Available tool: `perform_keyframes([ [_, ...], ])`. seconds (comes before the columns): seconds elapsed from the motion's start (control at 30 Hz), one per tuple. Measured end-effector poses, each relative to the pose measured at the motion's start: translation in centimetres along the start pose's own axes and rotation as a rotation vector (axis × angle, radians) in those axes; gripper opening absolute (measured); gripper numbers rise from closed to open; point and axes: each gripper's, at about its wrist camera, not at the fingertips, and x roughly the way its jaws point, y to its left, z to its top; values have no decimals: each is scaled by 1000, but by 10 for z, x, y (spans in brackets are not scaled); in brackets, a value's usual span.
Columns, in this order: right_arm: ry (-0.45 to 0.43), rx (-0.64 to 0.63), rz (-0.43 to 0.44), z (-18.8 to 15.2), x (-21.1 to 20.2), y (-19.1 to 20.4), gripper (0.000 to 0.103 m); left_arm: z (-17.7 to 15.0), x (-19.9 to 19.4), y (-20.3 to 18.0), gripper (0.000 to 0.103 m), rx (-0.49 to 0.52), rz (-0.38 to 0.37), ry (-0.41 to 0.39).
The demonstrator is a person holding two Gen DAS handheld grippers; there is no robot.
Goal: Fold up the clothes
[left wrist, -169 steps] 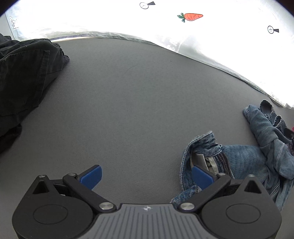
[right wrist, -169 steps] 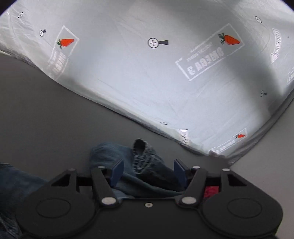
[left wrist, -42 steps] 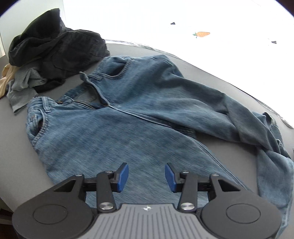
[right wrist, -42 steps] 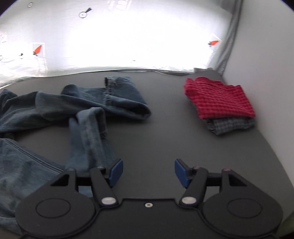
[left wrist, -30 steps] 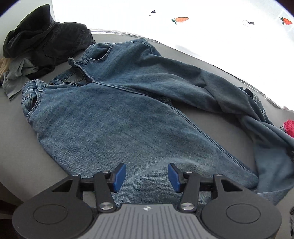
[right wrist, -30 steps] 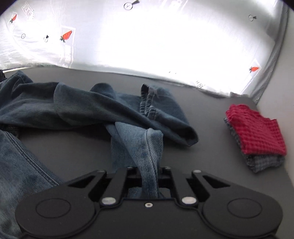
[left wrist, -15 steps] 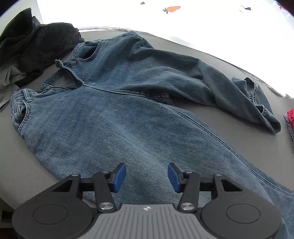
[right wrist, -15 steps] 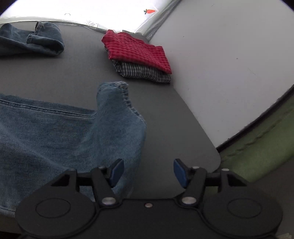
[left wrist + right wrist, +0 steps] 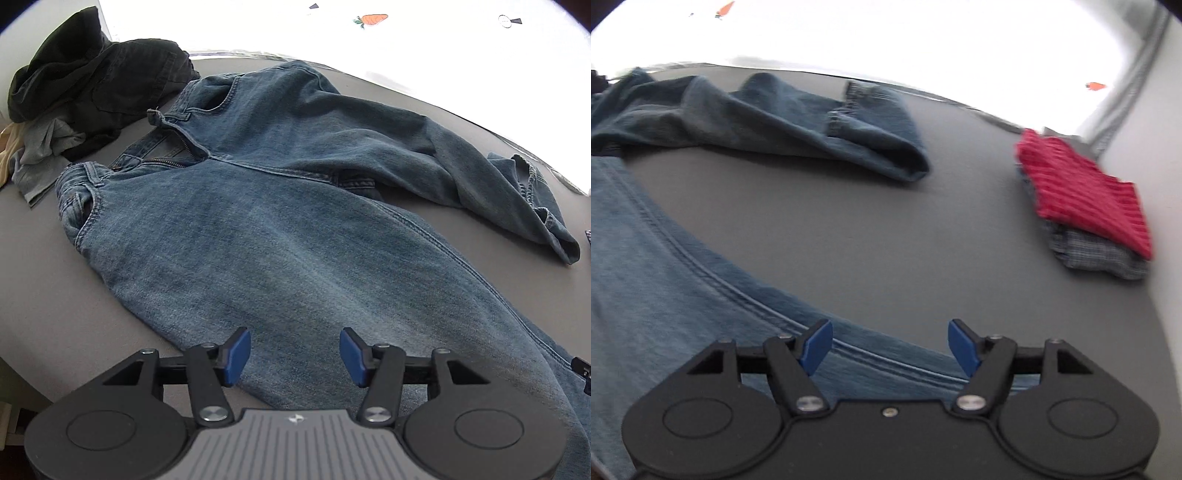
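Jeans (image 9: 280, 229) flat beneath both open jaws

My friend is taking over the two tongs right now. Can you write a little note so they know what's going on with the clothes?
Left tongs: opening, nothing between them, above the near leg of the jeans.
Right tongs: opening, nothing gripped, over the inner seam of that leg.
Jeans: spread on the grey table, waistband toward the dark clothes pile. The far leg's end is doubled over on itself.
Done: a red checked cloth lies folded on top of a grey plaid one at the table's right side.
Left: straighten the far leg, fold the jeans, then probably the dark pile.
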Motion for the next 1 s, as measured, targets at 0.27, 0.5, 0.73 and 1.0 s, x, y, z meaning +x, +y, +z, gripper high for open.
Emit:
perform_keyframes([
  [0.27,-32,-198,294,29,26,71,70,1,2,4,56,-24,12,9],
  [0.5,-100,-269,117,54,24,105,0,4,1,7,56,-24,28,6],
  [0.73,-185,-24,12,103,36,90,4,11,4,8,56,-10,27,12],
  [1.0,-164,177,-190,77,-5,38,51,12,4,2,62,68,15,4],
])
